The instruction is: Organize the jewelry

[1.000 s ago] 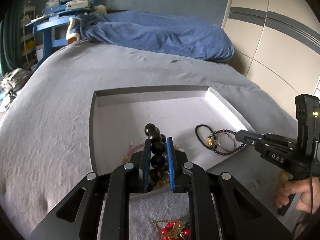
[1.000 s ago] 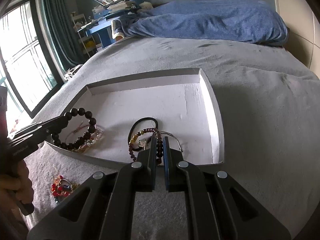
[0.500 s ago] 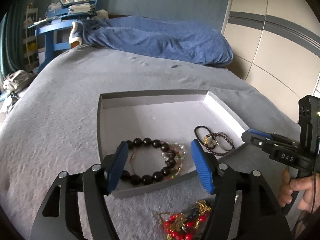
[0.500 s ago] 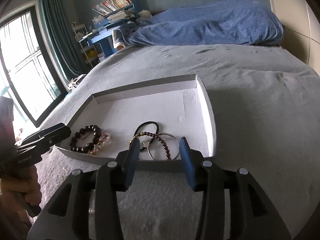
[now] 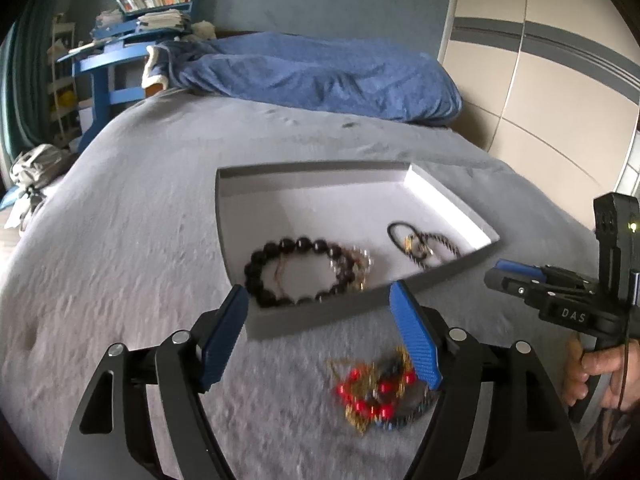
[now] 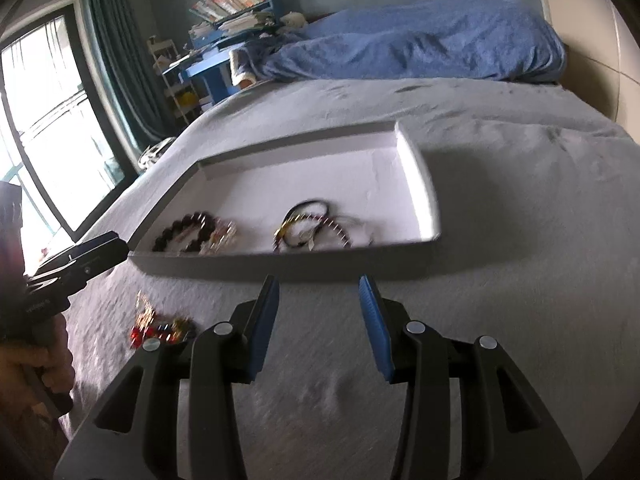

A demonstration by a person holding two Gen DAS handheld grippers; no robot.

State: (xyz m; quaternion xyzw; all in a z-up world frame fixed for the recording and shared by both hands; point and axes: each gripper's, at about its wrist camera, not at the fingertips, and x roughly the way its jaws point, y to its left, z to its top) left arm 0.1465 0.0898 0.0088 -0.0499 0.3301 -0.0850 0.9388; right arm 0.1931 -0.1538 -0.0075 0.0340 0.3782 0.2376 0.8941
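The shallow grey cardboard tray with a white floor [image 5: 234,216] lies flat on the grey bedspread [image 5: 132,232], and everything here is placed from it. Inside, against its near wall and toward its left corner, rests the bracelet of large black beads [image 5: 298,270] with a paler pearl-and-gold strand [image 5: 362,264] touching its right side; further right along the same near wall lies a tangle of a black cord loop, a small dark-red bead bracelet and a thin metal ring [image 6: 316,228]. The tray's far half is bare white floor up to the far wall. Outside the tray, just before its near wall, a heap of red beads and gold chain [image 5: 378,394] sits on the bedspread. The left gripper [image 5: 320,338] hangs short of the tray's near edge, its blue-padded jaws widening with nothing between them, the right pad over the edge of the red heap. The right gripper [image 6: 318,322] also stands before the near wall, toward the tray's right end, jaws partly spread and empty. Bedspread runs open to the right of the tray and behind it up to the rumpled blue blanket [image 6: 420,40]
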